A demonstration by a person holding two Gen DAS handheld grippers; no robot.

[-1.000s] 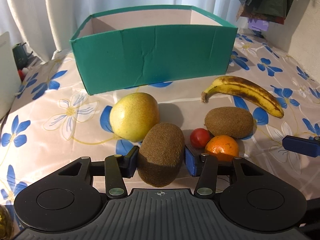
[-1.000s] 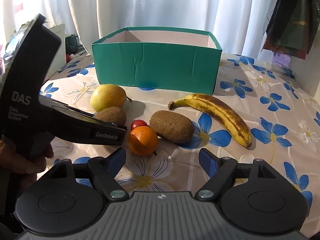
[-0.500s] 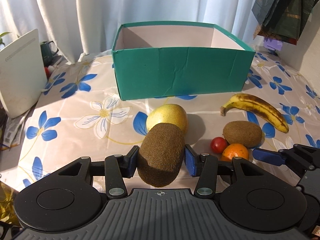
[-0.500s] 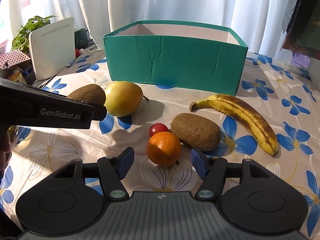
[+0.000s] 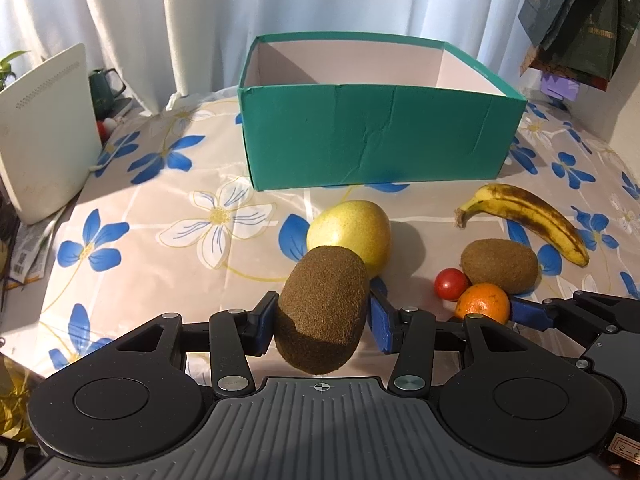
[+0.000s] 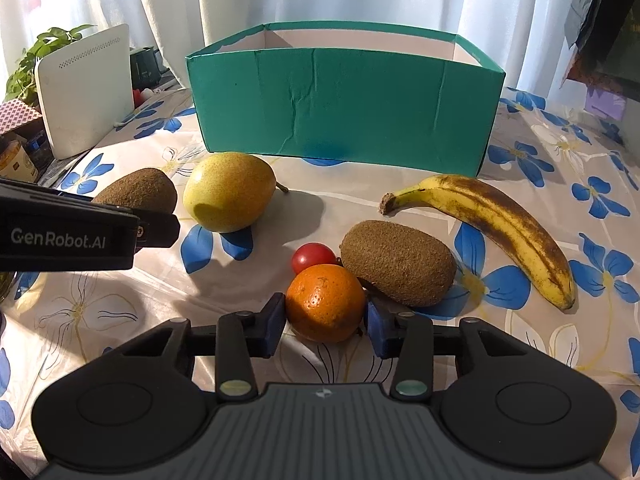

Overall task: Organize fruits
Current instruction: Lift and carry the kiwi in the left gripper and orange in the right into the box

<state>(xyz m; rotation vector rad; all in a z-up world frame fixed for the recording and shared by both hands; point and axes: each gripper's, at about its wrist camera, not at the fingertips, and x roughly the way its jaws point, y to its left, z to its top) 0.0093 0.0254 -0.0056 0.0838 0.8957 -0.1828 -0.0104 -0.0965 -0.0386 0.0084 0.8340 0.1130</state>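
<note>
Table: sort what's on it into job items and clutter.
Job: held kiwi, second kiwi, orange, pear, banana, cherry tomato, teal box.
Clutter: white router, potted plant, dark mug.

Both tools are black plastic. Each has a ribbed grey-black body, two round flat discs at the sides, and jointed arms with silver screws. The fingers [image 5: 380,320] carry blue pads. The left gripper [image 6: 80,232] shows white letters "GenRobot.AI" on its side.
</note>
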